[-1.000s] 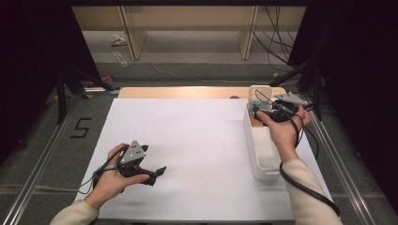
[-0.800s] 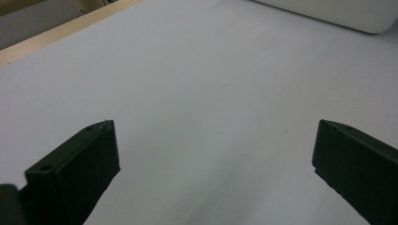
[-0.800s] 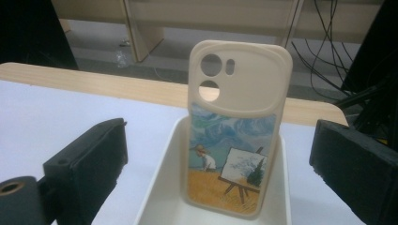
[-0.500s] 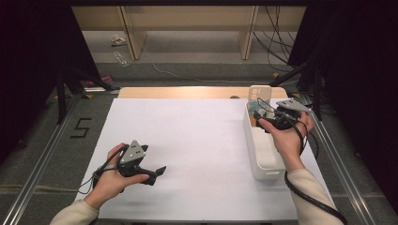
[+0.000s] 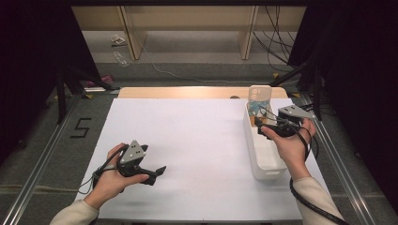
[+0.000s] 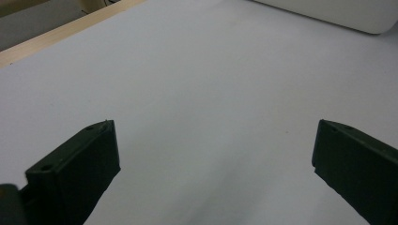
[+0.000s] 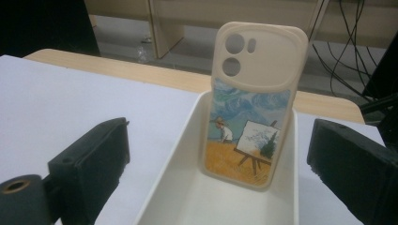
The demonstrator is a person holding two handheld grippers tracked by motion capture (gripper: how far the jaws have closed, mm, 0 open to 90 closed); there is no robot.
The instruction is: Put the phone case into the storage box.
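Down at about seven o'clock on the white table cover [image 5: 187, 140], the left gripper [image 5: 149, 173] sits low in the person's left hand [image 5: 110, 180] with its jaws wide apart and nothing between them; in the left gripper view they frame bare cover, so this hand is probably just parked out of the way. Over at three o'clock stands a long white bin [image 5: 263, 161], set lengthwise along the table's right edge. Its one visible item is a phone case [image 7: 256, 101], leaning nearly upright against the bin's far end wall at about one o'clock, the cream back with camera cut-outs and a painted field scene facing the person. Propped like that, its side edges are free to be pinched. The right gripper [image 5: 264, 129] hovers over the bin's middle, jaws spread and empty, lined up either side of the case but not touching it. Whether anything else lies on the bin floor is hard to tell.
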